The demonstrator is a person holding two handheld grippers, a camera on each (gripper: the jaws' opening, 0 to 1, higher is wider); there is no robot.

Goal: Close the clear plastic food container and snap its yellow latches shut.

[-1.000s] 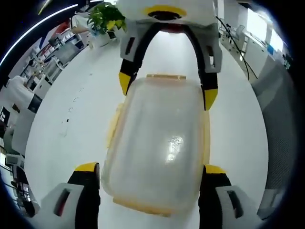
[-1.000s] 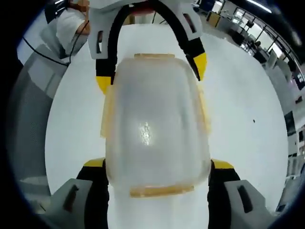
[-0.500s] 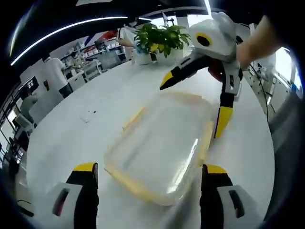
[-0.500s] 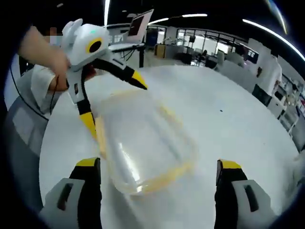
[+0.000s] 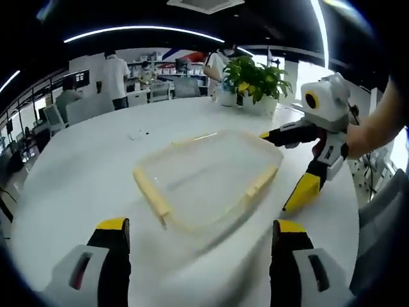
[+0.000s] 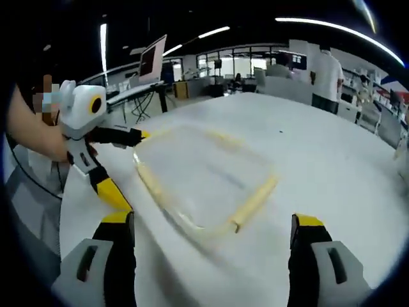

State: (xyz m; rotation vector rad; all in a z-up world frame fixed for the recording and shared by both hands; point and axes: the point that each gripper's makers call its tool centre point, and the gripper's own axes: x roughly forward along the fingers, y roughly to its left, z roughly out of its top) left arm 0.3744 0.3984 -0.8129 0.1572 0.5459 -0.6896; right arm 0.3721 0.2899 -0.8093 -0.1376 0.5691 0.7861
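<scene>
1. The container [image 5: 208, 182] is lying flat on the white table [image 5: 70, 185], its clear lid on top. In the right gripper view the same container [image 6: 204, 182] is sitting in the middle of the table [image 6: 332, 166].
2. Yellow latches are showing along its rim: one long latch [image 5: 151, 192] on the near left edge and another [image 5: 262, 182] on the right edge in the left gripper view. The picture is blurred, so whether they are snapped down cannot be told.
3. The left gripper [image 5: 199, 240] is hanging above the table on the near side of the container. Its two yellow-tipped jaws are standing wide apart and gripping nothing.
4. The right gripper [image 6: 214, 233] is likewise hanging short of the container, jaws spread wide, with nothing between them.
5. In the left gripper view the right gripper [image 5: 300, 160] is entering from the right, held by a hand [image 5: 358, 137]. One jaw is pointing at the far right corner of the container and the other is angling down beside its right edge.
6. In the right gripper view the left gripper [image 6: 128, 160] is entering from the left. One jaw is reaching to the container's left corner.
7. A potted plant [image 5: 255, 83] is standing at the far edge of the table.
8. People [image 5: 115, 73] are standing among desks in the background.
</scene>
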